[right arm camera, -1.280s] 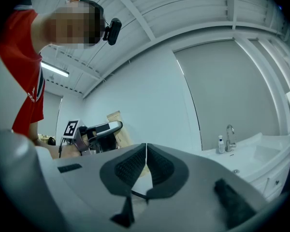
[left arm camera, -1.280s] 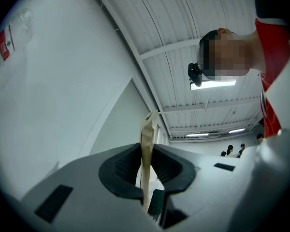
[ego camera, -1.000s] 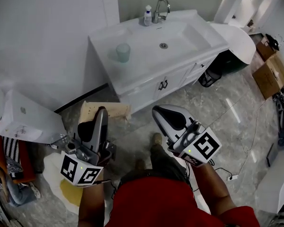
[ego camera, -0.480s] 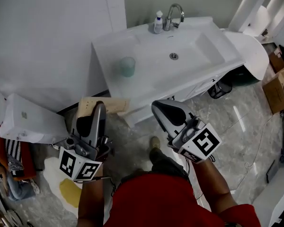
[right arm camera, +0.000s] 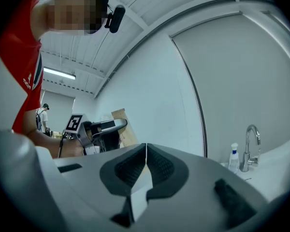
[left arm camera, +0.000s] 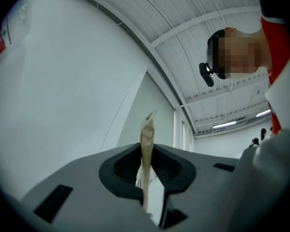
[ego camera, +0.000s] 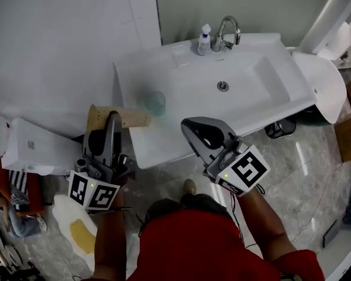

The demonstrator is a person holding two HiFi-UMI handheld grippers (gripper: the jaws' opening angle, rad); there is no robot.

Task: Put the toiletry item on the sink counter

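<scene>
In the head view a flat tan paper packet [ego camera: 127, 117] sticks out sideways from my left gripper [ego camera: 110, 122], which is shut on it at the left front corner of the white sink counter [ego camera: 164, 142]. The left gripper view shows the packet [left arm camera: 146, 144] edge-on, pinched between the pads of that left gripper [left arm camera: 146, 180]. My right gripper [ego camera: 190, 127] hovers over the counter's front edge with its jaws together and nothing in them; the same right gripper [right arm camera: 146, 166] shows closed in its own view.
On the counter stand a pale green cup [ego camera: 154, 102], a small bottle [ego camera: 205, 40] and a chrome faucet [ego camera: 226, 31] behind the basin. A white box [ego camera: 35, 148] lies at the left, a toilet [ego camera: 323, 84] at the right, a yellow-and-white mat [ego camera: 76, 230] on the floor.
The sink has come closer. Both grippers have moved forward to the counter's front edge, the left one still holding the packet.
</scene>
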